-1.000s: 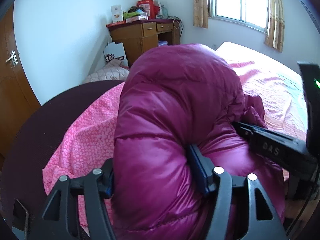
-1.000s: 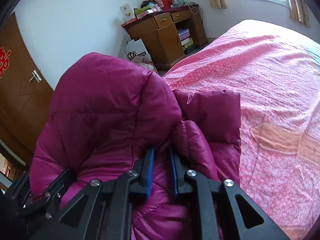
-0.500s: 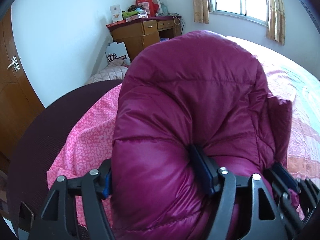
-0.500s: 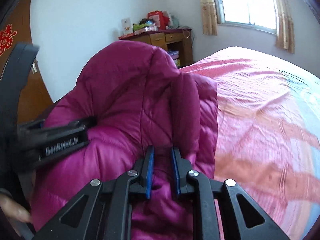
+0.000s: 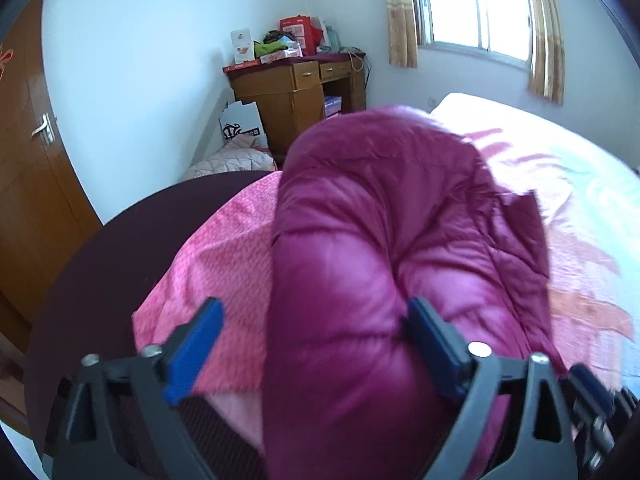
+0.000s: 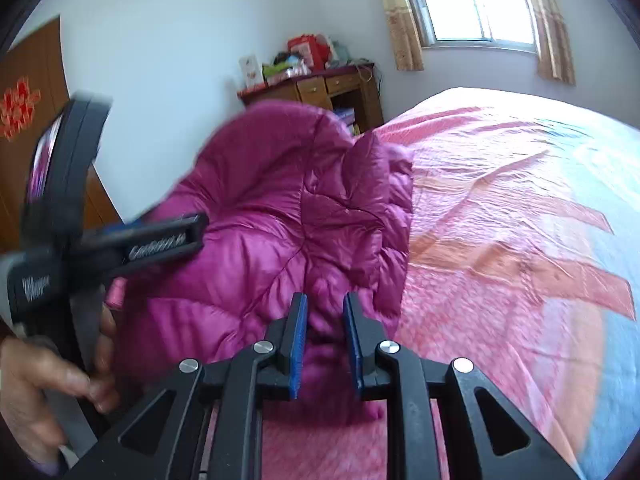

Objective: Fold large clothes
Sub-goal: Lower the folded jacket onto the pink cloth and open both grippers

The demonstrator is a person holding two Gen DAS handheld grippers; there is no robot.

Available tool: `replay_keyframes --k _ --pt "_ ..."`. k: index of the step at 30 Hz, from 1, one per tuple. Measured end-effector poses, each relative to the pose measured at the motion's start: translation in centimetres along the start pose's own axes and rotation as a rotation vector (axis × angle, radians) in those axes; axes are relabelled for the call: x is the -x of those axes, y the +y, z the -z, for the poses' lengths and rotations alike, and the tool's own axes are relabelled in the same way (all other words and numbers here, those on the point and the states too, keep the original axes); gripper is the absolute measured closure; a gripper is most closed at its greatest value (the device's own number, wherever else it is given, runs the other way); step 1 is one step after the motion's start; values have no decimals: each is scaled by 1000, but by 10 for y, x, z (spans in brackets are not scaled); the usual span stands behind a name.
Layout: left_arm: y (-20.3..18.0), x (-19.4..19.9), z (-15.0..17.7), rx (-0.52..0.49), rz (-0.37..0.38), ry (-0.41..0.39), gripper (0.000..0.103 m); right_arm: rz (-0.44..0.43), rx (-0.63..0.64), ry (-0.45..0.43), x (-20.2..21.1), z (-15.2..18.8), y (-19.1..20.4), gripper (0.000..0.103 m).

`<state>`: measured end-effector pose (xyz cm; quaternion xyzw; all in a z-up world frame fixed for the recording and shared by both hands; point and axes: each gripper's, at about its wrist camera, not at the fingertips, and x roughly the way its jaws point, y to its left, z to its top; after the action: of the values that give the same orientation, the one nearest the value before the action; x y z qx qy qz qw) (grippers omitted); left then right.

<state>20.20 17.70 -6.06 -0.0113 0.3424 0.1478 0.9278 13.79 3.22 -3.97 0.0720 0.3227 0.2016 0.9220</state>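
A magenta quilted down jacket [image 5: 384, 248] lies bunched in a thick fold on the pink bedspread [image 5: 224, 264]. My left gripper [image 5: 316, 344] is open; its left pad stands clear of the jacket and its right pad touches the fabric. In the right wrist view the jacket [image 6: 288, 208] fills the middle. My right gripper [image 6: 325, 340] has its jaws a little apart with a fold of the jacket between them. The left gripper [image 6: 168, 240] also shows there at the left, held by a hand.
The bed [image 6: 520, 240] stretches right and away, with a pink, orange and pale blue cover. A wooden desk [image 5: 296, 92] with boxes stands at the far wall under a window [image 5: 476, 4]. A wooden door [image 5: 28, 168] is at the left. A dark surface [image 5: 100, 264] borders the bed's left side.
My left gripper has opened and its left pad has come off the jacket. My right gripper's jaws have widened a little. The jacket has dropped lower onto the bed.
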Motion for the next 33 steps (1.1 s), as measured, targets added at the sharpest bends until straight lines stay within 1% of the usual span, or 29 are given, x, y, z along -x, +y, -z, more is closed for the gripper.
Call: replay_keyframes --k 3,5,7,9,10,12,14,17,20,24,27,31,33 --pt "15 28 13 20 38 -18 3 -20 -40 -46 33 2 -4 80" --pt "18 39 19 10 31 -30 2 -26 -49 -90 54 0 -2 76" --pt "18 52 28 -9 10 -49 2 -32 -50 -133 77 -1 3 66" --pt "18 62 31 -19 -2 -69 0 -29 -48 -165 93 -3 8 40" --pt "17 66 30 -13 -11 -80 0 -26 -46 -178 94 -9 13 37" --pt "14 76 25 -4 -7 -89 0 -23 -36 -203 107 -14 18 36" --pt "8 88 19 -29 12 -120 0 1 -13 -224 121 -19 22 36" --pt "-3 107 21 -66 -22 -175 0 43 4 -270 136 -21 24 36" --pt "-10 120 20 -74 -42 -192 0 56 -9 -310 150 -24 22 34" --pt "-11 135 20 -61 -33 -230 0 54 -34 -351 163 -27 19 32" --pt "-10 145 20 -41 -19 -253 0 66 -28 -379 175 -27 21 31" --pt "-8 158 19 18 25 -255 0 87 -9 -411 186 -27 24 30" --pt "-7 162 18 35 39 -260 0 90 1 -421 187 -27 26 27"
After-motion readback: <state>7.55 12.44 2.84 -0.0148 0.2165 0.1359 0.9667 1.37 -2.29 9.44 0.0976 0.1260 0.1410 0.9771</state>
